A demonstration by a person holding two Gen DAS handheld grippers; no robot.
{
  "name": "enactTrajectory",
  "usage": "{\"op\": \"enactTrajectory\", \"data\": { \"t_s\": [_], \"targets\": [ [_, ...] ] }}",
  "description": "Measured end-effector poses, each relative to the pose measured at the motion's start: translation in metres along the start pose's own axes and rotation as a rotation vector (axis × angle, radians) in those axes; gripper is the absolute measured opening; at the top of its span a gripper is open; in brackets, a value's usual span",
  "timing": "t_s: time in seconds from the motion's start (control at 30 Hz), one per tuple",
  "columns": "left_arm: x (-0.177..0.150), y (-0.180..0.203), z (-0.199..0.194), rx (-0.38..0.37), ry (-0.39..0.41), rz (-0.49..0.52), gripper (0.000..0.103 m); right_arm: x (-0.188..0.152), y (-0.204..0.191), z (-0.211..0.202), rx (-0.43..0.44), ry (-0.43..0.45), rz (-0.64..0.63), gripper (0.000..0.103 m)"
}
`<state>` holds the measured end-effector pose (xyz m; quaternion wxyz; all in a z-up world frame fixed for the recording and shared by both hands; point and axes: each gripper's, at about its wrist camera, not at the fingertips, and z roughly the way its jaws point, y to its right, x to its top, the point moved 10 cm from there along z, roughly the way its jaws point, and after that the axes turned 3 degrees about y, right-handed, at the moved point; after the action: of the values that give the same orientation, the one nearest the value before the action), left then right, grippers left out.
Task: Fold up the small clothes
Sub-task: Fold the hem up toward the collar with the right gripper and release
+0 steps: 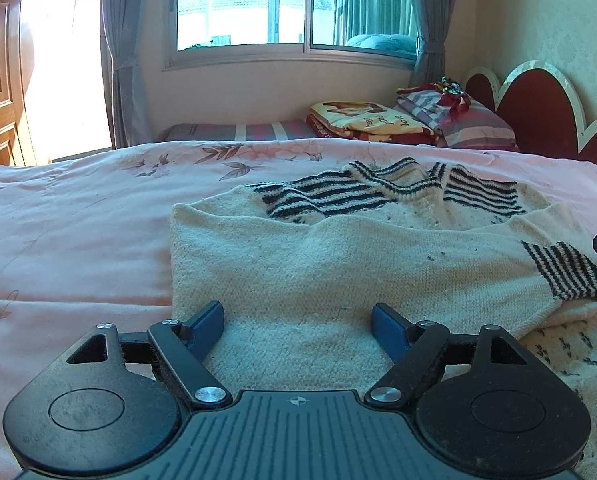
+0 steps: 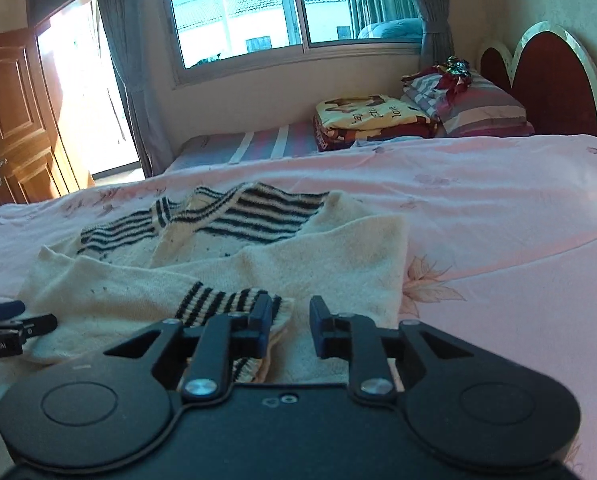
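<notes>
A cream knit sweater (image 1: 318, 256) with black-striped collar and cuffs lies on the pink bed. Its sleeves are folded across the body. One striped cuff (image 1: 566, 276) lies at the right. My left gripper (image 1: 298, 328) is open and empty, low over the sweater's near left part. In the right wrist view the sweater (image 2: 282, 256) lies ahead and left. My right gripper (image 2: 290, 320) is open and empty, just above the striped cuff (image 2: 218, 300), its left finger over the cuff's edge. The left gripper (image 2: 2, 320) shows at the left edge.
The pink floral bedspread (image 1: 78, 240) spreads to all sides. A folded yellow blanket (image 1: 362, 120) and striped pillows (image 1: 470, 120) sit at the far side by the red headboard (image 1: 538, 108). A window, curtains and a wooden door (image 2: 14, 120) stand beyond.
</notes>
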<state>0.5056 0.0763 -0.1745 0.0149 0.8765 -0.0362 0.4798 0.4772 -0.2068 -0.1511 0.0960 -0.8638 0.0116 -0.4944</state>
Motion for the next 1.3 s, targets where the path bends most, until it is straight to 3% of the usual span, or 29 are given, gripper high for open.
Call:
{"op": "enactTrajectory", "data": {
  "t_s": [0.17,0.23,0.37,0.77,0.9,1.07,1.2,1.3],
  "targets": [
    [0.006,0.007,-0.015,0.001,0.053,-0.015,0.080,-0.007,-0.010,0.014,0.038,-0.046,-0.033,0.012],
    [-0.002,0.014,-0.009,-0.005,0.012,0.021,0.080,-0.018,-0.007,0.025,0.011,-0.092,-0.044,0.011],
    [-0.002,0.013,-0.004,-0.016,-0.009,0.012,0.080,-0.020,-0.004,0.023,0.011,-0.098,-0.033,0.011],
    [-0.009,0.019,-0.027,0.053,-0.059,0.054,0.081,-0.029,-0.004,-0.025,0.068,-0.111,-0.009,0.024],
    [-0.010,0.022,-0.037,0.087,-0.065,0.065,0.088,-0.033,-0.001,-0.037,0.095,-0.124,0.007,0.025],
    [-0.016,0.030,-0.058,0.128,-0.075,0.079,0.090,-0.036,0.007,-0.050,0.140,-0.135,0.017,0.029],
    [-0.031,0.029,-0.087,0.076,-0.102,0.027,0.089,-0.043,0.021,-0.065,0.193,-0.162,0.093,0.049],
    [-0.050,0.019,-0.112,0.071,-0.137,0.002,0.089,-0.055,0.031,-0.079,0.249,-0.208,0.148,0.048]
  ]
}}
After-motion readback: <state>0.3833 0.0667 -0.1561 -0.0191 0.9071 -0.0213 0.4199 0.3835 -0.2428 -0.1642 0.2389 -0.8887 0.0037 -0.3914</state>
